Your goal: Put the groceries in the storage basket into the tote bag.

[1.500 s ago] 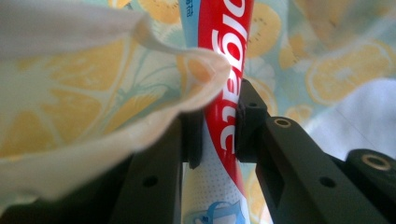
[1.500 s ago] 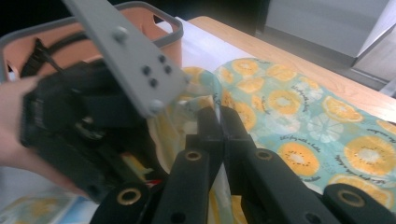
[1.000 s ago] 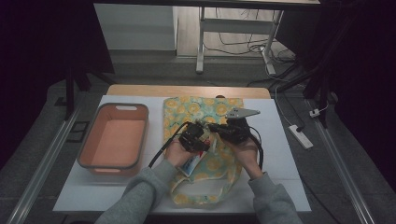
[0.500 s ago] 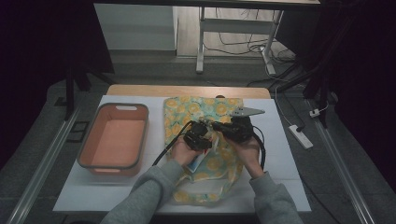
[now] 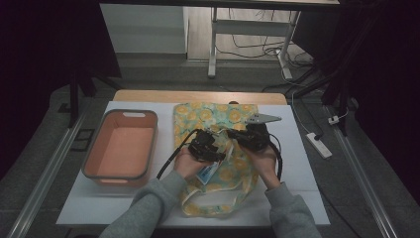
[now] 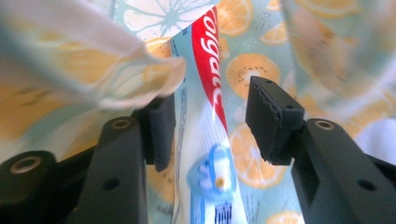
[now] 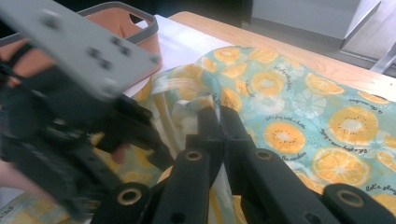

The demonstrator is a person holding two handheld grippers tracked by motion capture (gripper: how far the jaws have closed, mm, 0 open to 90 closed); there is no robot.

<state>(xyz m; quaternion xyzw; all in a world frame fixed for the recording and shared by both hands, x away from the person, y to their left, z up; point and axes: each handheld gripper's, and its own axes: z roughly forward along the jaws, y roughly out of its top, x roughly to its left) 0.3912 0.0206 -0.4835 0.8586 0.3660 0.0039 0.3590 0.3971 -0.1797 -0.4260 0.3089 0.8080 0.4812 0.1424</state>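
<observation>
Your left gripper (image 6: 205, 116) has just been opening: its jaws stand apart around the toothpaste tube (image 6: 210, 154), pads off it. The tube lies at the mouth of the fruit-print bag (image 5: 218, 116) mid-desk, nearer the front edge. Your right gripper (image 7: 218, 122) pinches the bag's edge.

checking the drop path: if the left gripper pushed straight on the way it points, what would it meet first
Probably the toothpaste tube, which lies between the left gripper's just-opened jaws and runs ahead into the fruit-print bag; past it, the bag's cloth. Depth is unclear.
</observation>
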